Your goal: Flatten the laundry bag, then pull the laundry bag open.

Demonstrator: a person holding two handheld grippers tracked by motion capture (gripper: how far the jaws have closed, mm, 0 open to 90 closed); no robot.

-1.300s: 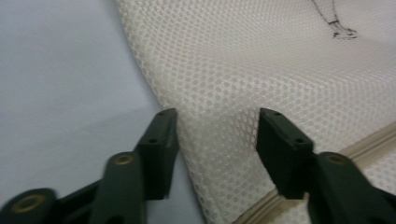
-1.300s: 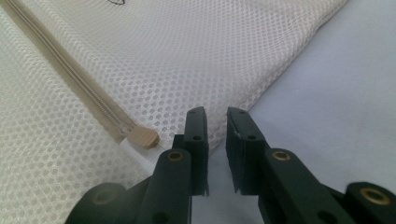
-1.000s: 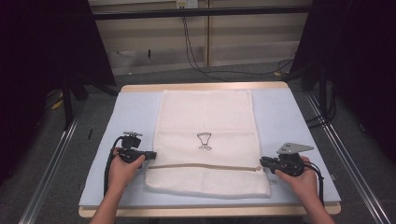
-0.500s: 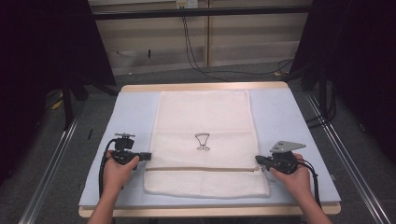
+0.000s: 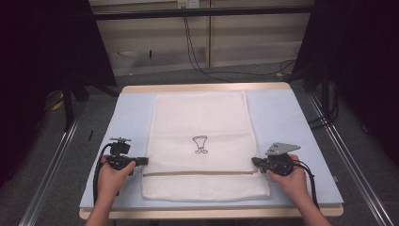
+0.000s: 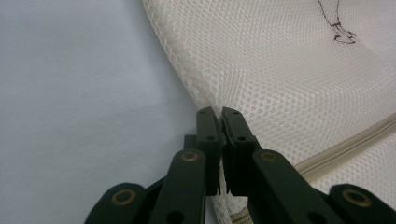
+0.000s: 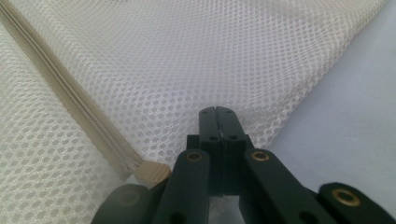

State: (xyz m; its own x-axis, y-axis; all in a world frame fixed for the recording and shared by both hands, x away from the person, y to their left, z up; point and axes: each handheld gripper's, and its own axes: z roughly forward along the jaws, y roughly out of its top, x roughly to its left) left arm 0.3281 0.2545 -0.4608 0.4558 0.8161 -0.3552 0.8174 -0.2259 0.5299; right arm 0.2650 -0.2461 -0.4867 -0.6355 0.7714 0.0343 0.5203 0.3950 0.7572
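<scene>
Cream mesh-cloth bag (image 5: 197, 122) (matt, open weave) on smooth table cover (image 5: 282, 113)

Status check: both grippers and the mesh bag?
Left gripper shut on white mesh laundry bag, left edge. Right gripper shut on its right edge. Bag flat on pale blue mat. Nothing in the way.

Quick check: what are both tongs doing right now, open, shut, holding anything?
Left tongs: shut on the left edge of the mesh laundry bag.
Right tongs: shut on the bag's right edge, near the zipper end.
</scene>
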